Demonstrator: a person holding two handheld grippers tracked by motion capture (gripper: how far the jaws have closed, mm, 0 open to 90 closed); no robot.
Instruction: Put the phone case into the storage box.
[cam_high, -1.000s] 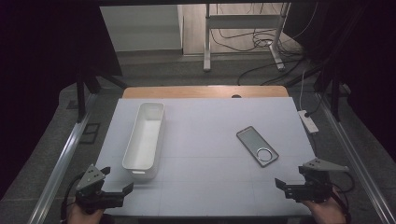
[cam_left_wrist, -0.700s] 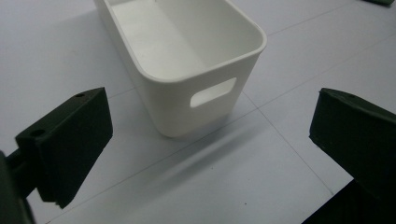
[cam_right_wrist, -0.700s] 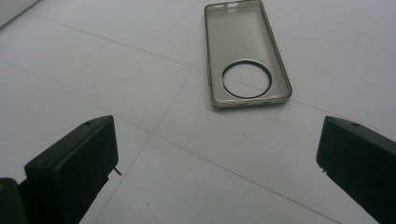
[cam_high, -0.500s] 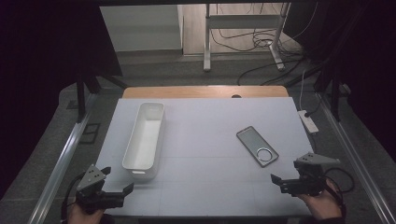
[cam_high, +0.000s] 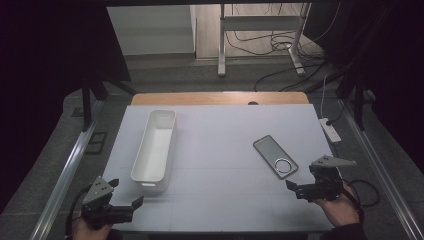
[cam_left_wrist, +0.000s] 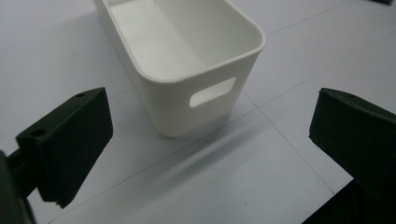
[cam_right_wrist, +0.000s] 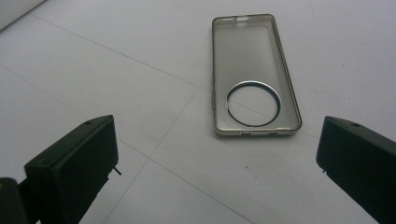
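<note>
The right gripper is held in the person's right hand over the near right corner of the table. Its two black jaws stand wide apart and nothing is between them. In the right gripper view the jaws rise at both sides of the picture, and the phone case lies ahead of them, a little to the right of the middle. The case is clear, with a metallic frame and a round ring in its nearer half. It lies flat on the white table top, with its hollow side up. In the high view the phone case is just beside the right gripper, not touching it, and it lies at a slant to the table edges.

The left gripper is at the near left corner of the table, also with its jaws spread open and holding nothing. In the left gripper view the jaws point toward the short end of the white bin, which has a handle slot in this end wall. The bin is near the jaws but apart from them. In the high view the white bin stands upright on the left half of the table, long and narrow, and its inside looks empty. The bin and the phone case are well apart from each other.
</note>
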